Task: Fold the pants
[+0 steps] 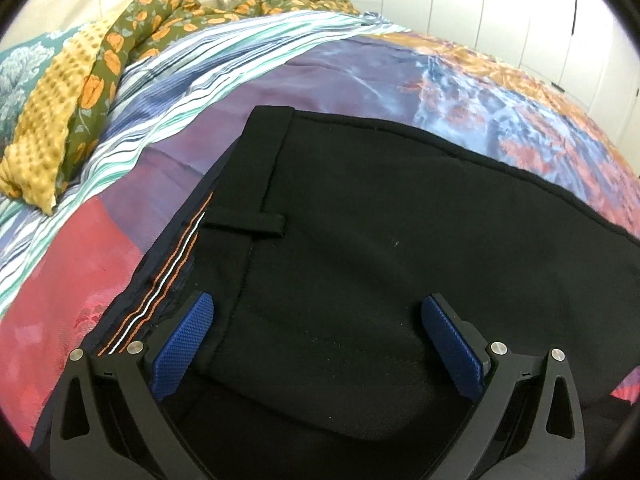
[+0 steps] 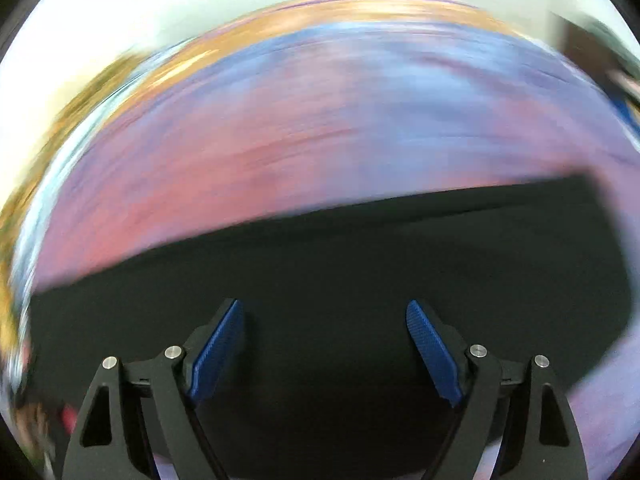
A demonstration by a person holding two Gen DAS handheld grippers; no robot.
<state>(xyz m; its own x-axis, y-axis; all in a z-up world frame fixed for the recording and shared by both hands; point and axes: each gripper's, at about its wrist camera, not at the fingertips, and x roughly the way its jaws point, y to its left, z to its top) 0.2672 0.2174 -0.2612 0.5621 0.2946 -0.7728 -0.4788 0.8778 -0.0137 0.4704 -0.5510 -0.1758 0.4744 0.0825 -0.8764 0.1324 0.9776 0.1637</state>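
Both hand-held grippers, left [image 1: 318,312] and right [image 2: 325,316], released over black pants [image 1: 380,260] on bed [image 1: 60,280]; pre-grasp, next pinch waistband [image 1: 256,184].

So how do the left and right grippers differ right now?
The left gripper hangs over the pants' waistband end, by the belt loop and striped lining; the right gripper is over plain black cloth. The left view is sharp; the right view is smeared, which suggests it is moving. The left jaws look a little wider apart. Both are open, holding nothing, over the pants on the bedspread.
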